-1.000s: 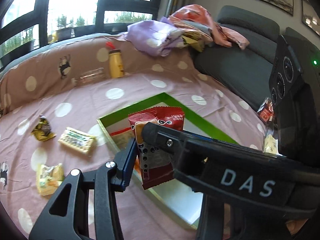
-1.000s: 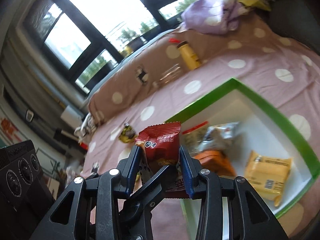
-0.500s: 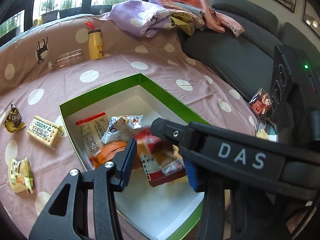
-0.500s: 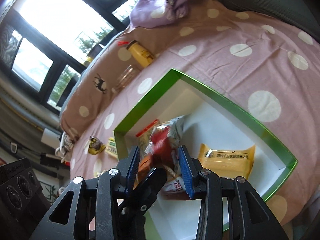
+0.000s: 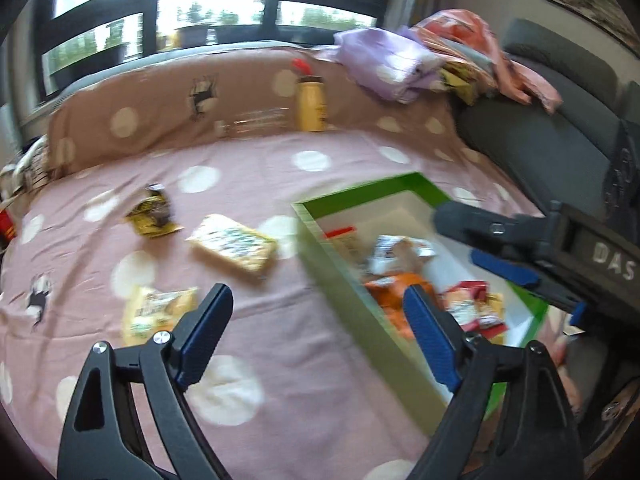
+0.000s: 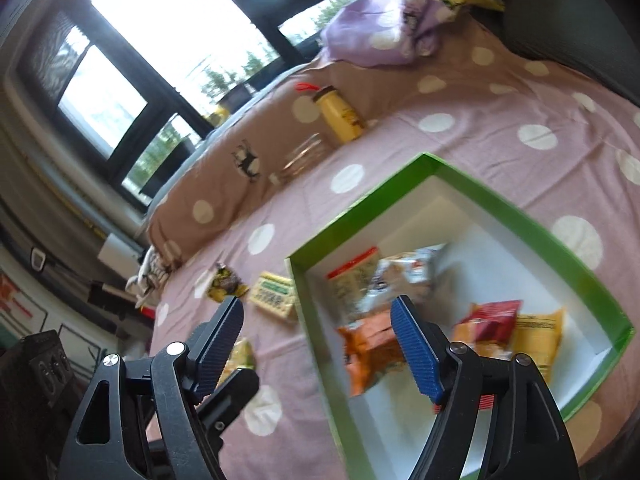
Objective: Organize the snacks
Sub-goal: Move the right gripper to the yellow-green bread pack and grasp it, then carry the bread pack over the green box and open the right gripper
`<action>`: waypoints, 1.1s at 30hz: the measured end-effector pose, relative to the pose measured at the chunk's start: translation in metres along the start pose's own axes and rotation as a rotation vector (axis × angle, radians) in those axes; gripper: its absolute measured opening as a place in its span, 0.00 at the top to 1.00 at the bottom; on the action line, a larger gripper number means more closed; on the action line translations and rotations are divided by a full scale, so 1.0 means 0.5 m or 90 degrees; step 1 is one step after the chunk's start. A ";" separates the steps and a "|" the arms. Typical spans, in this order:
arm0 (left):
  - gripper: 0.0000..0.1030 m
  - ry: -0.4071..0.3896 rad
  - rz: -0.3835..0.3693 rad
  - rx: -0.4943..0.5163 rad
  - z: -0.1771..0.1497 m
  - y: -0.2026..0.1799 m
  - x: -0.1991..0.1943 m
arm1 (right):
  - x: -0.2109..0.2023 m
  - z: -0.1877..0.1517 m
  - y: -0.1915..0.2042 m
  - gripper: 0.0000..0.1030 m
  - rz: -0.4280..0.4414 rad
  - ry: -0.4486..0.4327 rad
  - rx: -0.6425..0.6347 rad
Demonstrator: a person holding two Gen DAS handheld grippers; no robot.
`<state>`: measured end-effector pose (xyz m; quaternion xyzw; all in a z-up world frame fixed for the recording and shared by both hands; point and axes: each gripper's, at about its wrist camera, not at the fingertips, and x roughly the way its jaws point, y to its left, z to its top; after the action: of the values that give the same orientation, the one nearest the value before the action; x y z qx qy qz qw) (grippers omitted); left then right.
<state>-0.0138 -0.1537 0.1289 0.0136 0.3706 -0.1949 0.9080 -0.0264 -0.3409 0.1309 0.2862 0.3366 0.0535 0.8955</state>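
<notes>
A green-rimmed white box (image 5: 340, 258) (image 6: 500, 216) sits on the pink polka-dot cloth and holds several snack packets, among them a red packet (image 5: 466, 304) (image 6: 490, 318), an orange one (image 6: 370, 350) and a yellow one (image 6: 538, 332). My left gripper (image 5: 316, 328) is open and empty above the box's left wall. My right gripper (image 6: 318, 338) is open and empty over the box's near left side; it also shows in the left wrist view (image 5: 500, 248). Loose on the cloth lie a green-white cracker pack (image 5: 232, 246) (image 6: 272, 294), a yellow-black packet (image 5: 154, 216) (image 6: 226, 286) and a yellow-green packet (image 5: 156, 312).
A yellow bottle (image 5: 310, 104) (image 6: 340, 116) and a clear jar (image 6: 302, 156) lie at the cloth's raised back edge. A pile of purple and pink fabric (image 5: 392, 62) rests on a dark grey sofa (image 5: 560, 136) to the right. Windows are behind.
The red packet held between both grippers has been let go and now lies in the box. Both grippers have opened wide and pulled back to the left.
</notes>
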 end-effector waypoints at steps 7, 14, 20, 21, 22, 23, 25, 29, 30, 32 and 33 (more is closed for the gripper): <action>0.15 0.019 0.131 -0.071 -0.039 0.173 -0.003 | 0.070 -0.036 0.107 0.21 0.062 0.041 -0.065; 0.15 0.103 0.084 -0.197 -0.083 0.315 0.074 | 0.226 -0.090 0.183 0.21 0.070 0.187 -0.097; 0.15 0.139 0.049 -0.231 -0.087 0.351 0.121 | 0.351 -0.099 0.216 0.21 0.095 0.295 -0.077; 0.15 0.145 0.031 -0.239 -0.091 0.354 0.126 | 0.371 -0.103 0.220 0.21 0.089 0.310 -0.077; 0.16 0.156 0.007 -0.251 -0.093 0.357 0.136 | 0.389 -0.109 0.226 0.21 0.079 0.320 -0.085; 0.17 0.164 -0.007 -0.259 -0.095 0.357 0.142 | 0.404 -0.117 0.231 0.23 0.068 0.326 -0.101; 0.19 0.164 -0.020 -0.260 -0.097 0.352 0.150 | 0.425 -0.133 0.236 0.28 0.056 0.335 -0.124; 0.32 0.162 -0.014 -0.247 -0.094 0.345 0.153 | 0.449 -0.155 0.233 0.42 0.036 0.342 -0.144; 0.34 0.161 -0.009 -0.238 -0.094 0.342 0.153 | 0.448 -0.158 0.233 0.44 0.034 0.337 -0.152; 0.39 0.161 -0.006 -0.229 -0.094 0.338 0.152 | 0.445 -0.159 0.235 0.49 0.035 0.330 -0.160; 0.41 0.163 -0.012 -0.232 -0.095 0.338 0.151 | 0.441 -0.159 0.235 0.49 0.040 0.329 -0.158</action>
<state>0.0649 -0.0153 0.0231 -0.1295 0.5122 -0.1296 0.8391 0.1038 -0.1420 0.0206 0.1613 0.5354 0.1931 0.8063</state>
